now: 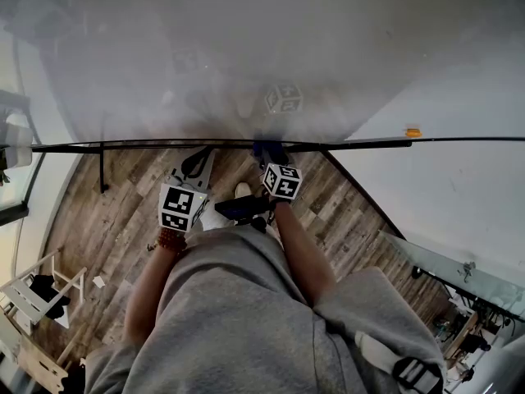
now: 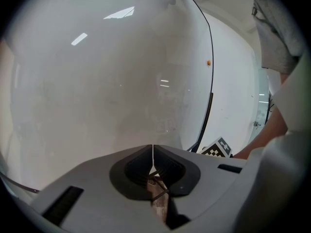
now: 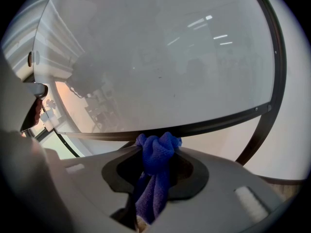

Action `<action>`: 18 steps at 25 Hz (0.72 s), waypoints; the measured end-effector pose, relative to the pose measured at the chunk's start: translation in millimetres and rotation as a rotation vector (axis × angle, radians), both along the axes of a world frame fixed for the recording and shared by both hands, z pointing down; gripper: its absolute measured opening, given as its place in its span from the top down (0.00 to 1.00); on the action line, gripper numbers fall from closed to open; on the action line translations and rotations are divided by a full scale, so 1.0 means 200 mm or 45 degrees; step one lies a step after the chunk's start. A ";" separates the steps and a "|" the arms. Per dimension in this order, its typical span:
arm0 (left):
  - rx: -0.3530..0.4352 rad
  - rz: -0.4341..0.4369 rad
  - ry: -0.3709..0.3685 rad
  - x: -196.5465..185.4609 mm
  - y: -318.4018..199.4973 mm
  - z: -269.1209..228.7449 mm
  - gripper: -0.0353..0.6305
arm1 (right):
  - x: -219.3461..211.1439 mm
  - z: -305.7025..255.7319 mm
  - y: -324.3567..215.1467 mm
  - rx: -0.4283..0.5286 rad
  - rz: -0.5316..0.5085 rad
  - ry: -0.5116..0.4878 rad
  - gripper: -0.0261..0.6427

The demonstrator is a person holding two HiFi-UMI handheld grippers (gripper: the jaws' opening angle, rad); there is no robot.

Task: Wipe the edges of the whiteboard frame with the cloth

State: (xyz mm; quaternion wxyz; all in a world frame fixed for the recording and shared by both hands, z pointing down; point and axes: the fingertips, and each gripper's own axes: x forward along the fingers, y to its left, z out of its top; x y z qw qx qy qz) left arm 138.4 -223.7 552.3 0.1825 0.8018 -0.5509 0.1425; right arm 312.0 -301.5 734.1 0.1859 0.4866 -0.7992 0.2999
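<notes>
Right gripper (image 3: 158,148) pinches the blue cloth (image 3: 154,165), its bunched tip just ahead against the frame (image 3: 221,121) — set for wiping; left gripper (image 2: 153,150) hangs back, its 2 jaws closed, empty.

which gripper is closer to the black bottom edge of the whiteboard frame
Right. The right gripper holds its blue textured cloth against the black frame edge; the left gripper, shut and empty, hangs below it.
</notes>
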 end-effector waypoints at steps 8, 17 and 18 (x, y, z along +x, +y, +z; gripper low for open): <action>0.014 -0.008 -0.010 -0.13 -0.02 -0.03 0.92 | -0.10 0.00 0.02 -0.019 0.010 -0.003 0.77; 0.020 0.040 0.012 -0.21 0.01 -0.05 0.92 | -0.20 0.00 0.06 -0.027 0.018 0.034 0.77; 0.021 0.043 0.013 -0.22 0.01 -0.05 0.92 | -0.23 0.00 0.06 -0.025 0.013 0.036 0.77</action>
